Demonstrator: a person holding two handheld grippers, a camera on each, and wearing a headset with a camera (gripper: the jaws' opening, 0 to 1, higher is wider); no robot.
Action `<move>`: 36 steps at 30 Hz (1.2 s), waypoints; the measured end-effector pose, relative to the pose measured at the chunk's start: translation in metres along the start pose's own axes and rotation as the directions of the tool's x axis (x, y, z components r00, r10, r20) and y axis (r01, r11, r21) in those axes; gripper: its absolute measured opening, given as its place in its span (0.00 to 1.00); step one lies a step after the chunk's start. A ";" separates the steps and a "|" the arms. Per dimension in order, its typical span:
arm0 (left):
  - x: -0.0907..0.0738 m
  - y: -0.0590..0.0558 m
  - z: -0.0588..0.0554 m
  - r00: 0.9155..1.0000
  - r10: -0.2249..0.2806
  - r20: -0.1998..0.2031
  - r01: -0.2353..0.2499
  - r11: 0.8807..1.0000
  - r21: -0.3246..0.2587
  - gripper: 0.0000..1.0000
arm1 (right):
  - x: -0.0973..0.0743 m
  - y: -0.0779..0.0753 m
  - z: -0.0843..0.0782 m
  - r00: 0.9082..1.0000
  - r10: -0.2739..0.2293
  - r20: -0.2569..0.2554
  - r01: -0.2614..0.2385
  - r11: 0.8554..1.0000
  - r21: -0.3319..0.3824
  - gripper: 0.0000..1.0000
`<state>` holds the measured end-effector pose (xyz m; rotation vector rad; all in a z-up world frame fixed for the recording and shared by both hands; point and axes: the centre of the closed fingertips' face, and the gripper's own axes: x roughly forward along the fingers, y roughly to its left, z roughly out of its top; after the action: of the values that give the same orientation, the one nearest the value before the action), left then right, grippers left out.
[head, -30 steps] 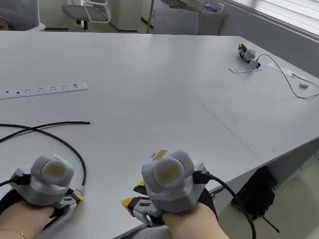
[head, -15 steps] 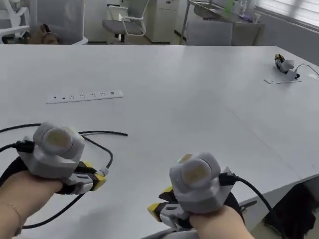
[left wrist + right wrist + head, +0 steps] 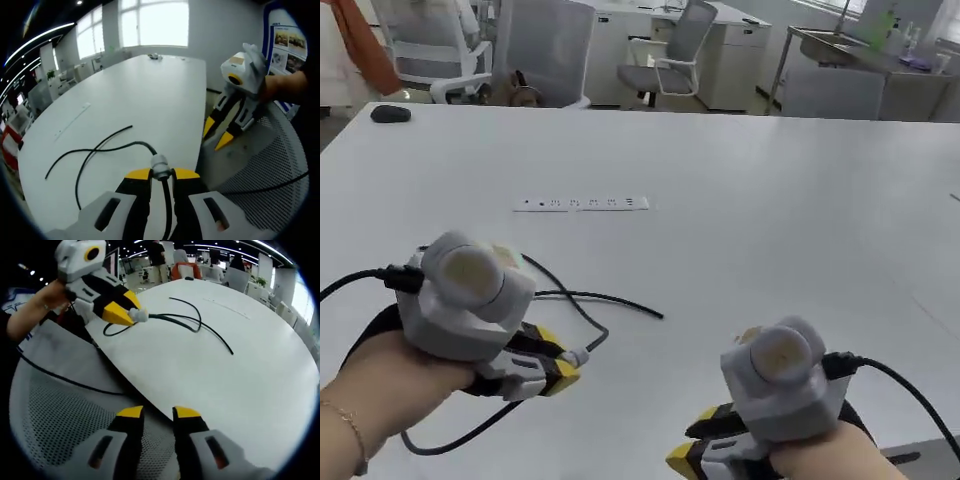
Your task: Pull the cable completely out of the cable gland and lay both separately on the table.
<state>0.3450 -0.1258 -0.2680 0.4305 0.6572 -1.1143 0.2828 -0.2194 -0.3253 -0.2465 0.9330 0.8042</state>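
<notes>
Cable gland (image 3: 160,166): pinched between the tips of left gripper (image 3: 161,175), close to table's (image 3: 770,200) near edge; small, hard, probably slick.
Cable (image 3: 620,300): black, limp, light, looped across the table; best seized just beside gland.
Right gripper (image 3: 159,412): jaws apart, empty.

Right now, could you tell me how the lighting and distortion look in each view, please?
Head view: soft, even light, the table sharp with only faint shadows. Left gripper view: fisheye bends the table edge, and the windows are blown out white. Right gripper view: same bending, bright ceiling light strips, the cable gland crisp.
</notes>
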 end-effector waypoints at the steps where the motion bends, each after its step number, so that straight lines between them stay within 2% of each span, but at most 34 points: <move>1: -0.003 -0.002 -0.001 1.000 -0.002 -0.001 0.002 1.000 0.002 0.17 | -0.001 0.001 0.002 1.000 0.011 0.001 -0.011 1.000 -0.007 0.23; 5: -0.011 -0.008 -0.006 1.000 -0.009 -0.009 0.009 1.000 0.010 0.17 | -0.004 0.004 0.015 0.998 0.052 0.036 -0.050 0.998 -0.046 0.24; 7: -0.015 -0.014 -0.010 0.999 -0.028 -0.018 0.029 0.999 0.022 0.17 | -0.006 0.005 0.028 0.996 0.069 0.064 -0.063 0.994 -0.084 0.25; 9: -0.018 -0.019 -0.013 0.999 -0.046 -0.023 0.046 0.999 0.028 0.17 | -0.007 0.007 0.046 0.992 0.083 0.097 -0.068 0.986 -0.153 0.26; 11: -0.020 -0.024 -0.017 0.997 -0.065 -0.034 0.067 0.997 0.042 0.17 | -0.006 0.014 0.067 0.984 0.110 0.138 -0.077 0.972 -0.223 0.27; 13: -0.021 -0.028 -0.020 0.996 -0.078 -0.043 0.080 0.995 0.052 0.17 | -0.001 0.021 0.083 0.982 0.118 0.149 -0.070 0.953 -0.295 0.29; 14: -0.022 -0.029 -0.021 0.996 -0.083 -0.043 0.085 0.995 0.052 0.17 | 0.003 0.025 0.090 0.984 0.109 0.143 -0.053 0.934 -0.352 0.32; 15: -0.022 -0.030 -0.021 0.995 -0.087 -0.043 0.089 0.995 0.052 0.17 | 0.005 0.027 0.092 0.984 0.110 0.139 -0.051 0.926 -0.374 0.33; 17: -0.023 -0.033 -0.023 0.994 -0.102 -0.045 0.104 0.993 0.051 0.17 | 0.015 0.042 0.096 0.986 0.134 0.101 -0.066 0.864 -0.498 0.33; 19: -0.023 -0.035 -0.024 0.992 -0.113 -0.051 0.115 0.992 0.055 0.17 | 0.022 0.048 0.096 0.987 0.138 0.084 -0.069 0.834 -0.548 0.33; 22: -0.022 -0.038 -0.026 0.991 -0.121 -0.062 0.125 0.990 0.061 0.17 | 0.028 0.054 0.102 0.985 0.138 0.105 -0.049 0.803 -0.594 0.28; 26: -0.022 -0.040 -0.027 0.990 -0.128 -0.067 0.132 0.989 0.060 0.17 | 0.034 0.057 0.097 0.989 0.131 0.075 -0.048 0.747 -0.663 0.20; 27: -0.021 -0.040 -0.027 0.989 -0.130 -0.067 0.134 0.989 0.057 0.17 | 0.035 0.055 0.094 0.991 0.116 0.063 -0.042 0.726 -0.687 0.16; 28: -0.021 -0.041 -0.027 0.989 -0.132 -0.068 0.136 0.989 0.055 0.17 | 0.036 0.054 0.093 0.993 0.107 0.055 -0.038 0.712 -0.701 0.09; 30: -0.020 -0.041 -0.028 0.988 -0.134 -0.072 0.138 0.989 0.056 0.17 | 0.037 0.055 0.089 0.993 0.109 0.047 -0.042 0.690 -0.722 0.08; 31: -0.020 -0.042 -0.030 0.988 -0.137 -0.077 0.142 0.988 0.055 0.17 | 0.038 0.054 0.087 0.994 0.105 0.043 -0.041 0.684 -0.729 0.07; 35: -0.018 -0.042 -0.033 0.987 -0.139 -0.085 0.143 0.988 0.052 0.17 | 0.039 0.044 0.080 0.998 0.066 0.023 -0.028 0.677 -0.735 0.06; 36: -0.018 -0.043 -0.034 0.986 -0.141 -0.084 0.145 0.988 0.046 0.17 | 0.039 0.040 0.078 0.998 0.062 0.020 -0.028 0.688 -0.725 0.05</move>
<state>0.2913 -0.1090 -0.2806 0.4808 0.7404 -1.2575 0.3156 -0.1319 -0.3042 -0.9047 0.5305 1.2037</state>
